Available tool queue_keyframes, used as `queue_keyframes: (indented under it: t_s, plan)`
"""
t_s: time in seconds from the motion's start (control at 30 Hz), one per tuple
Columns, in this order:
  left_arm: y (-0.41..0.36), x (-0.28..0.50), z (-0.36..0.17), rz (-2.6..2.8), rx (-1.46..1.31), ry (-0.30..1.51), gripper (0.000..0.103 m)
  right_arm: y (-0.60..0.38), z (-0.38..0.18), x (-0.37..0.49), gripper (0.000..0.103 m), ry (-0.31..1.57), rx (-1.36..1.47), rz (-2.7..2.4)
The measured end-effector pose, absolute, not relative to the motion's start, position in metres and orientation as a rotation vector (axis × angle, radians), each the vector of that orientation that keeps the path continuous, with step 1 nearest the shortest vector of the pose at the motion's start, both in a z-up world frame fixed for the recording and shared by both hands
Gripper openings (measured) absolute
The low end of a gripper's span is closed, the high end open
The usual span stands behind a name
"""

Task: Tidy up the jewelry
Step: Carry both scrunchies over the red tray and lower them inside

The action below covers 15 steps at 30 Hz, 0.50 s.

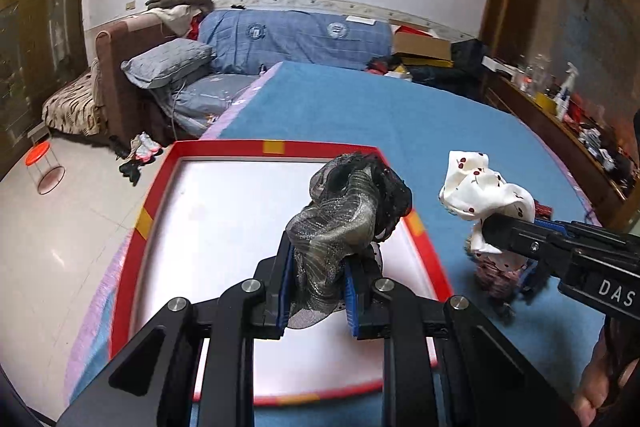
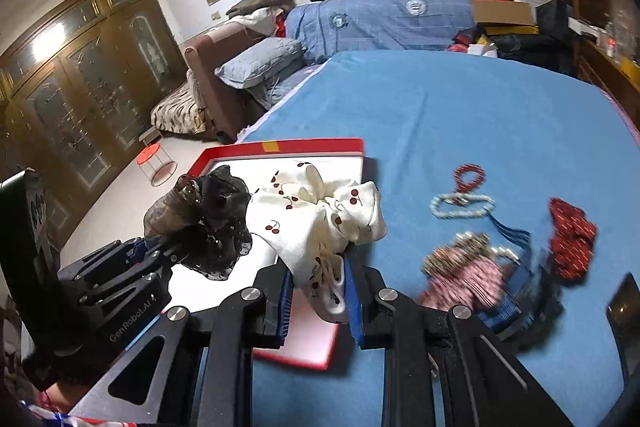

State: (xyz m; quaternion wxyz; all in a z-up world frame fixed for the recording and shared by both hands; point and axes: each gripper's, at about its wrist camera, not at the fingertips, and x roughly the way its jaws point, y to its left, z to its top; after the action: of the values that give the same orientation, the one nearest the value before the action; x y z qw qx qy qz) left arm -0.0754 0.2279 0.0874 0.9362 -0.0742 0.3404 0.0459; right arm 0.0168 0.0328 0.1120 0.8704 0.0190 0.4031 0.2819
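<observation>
My left gripper (image 1: 316,291) is shut on a grey and black mesh scrunchie (image 1: 348,207), which it holds over the white inside of a red-rimmed tray (image 1: 160,187). In the right wrist view the same left gripper (image 2: 160,251) and dark scrunchie (image 2: 212,223) sit at the left. My right gripper (image 2: 318,291) is shut on a white scrunchie with red cherries (image 2: 320,215), above the tray's right rim (image 2: 320,145). In the left wrist view the right gripper (image 1: 492,231) with the cherry scrunchie (image 1: 484,191) hangs right of the tray over the blue cloth.
On the blue table cover (image 2: 460,115) to the right lie a red bead bracelet (image 2: 470,177), a pale bead bracelet (image 2: 460,207), a pink scrunchie (image 2: 468,279), a blue ribbon piece (image 2: 516,275) and a red patterned scrunchie (image 2: 572,239). A sofa (image 1: 120,75) and floor lie beyond the table's left edge.
</observation>
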Motion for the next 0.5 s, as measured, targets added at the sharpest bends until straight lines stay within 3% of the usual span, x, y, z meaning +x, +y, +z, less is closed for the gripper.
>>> queue_keyframes:
  t_s: [0.5]
  plan:
    - [0.272, -0.009, 0.079, 0.181, -0.159, 0.768, 0.02, 0.098, 0.089, 0.09, 0.025, 0.941, 0.017, 0.593]
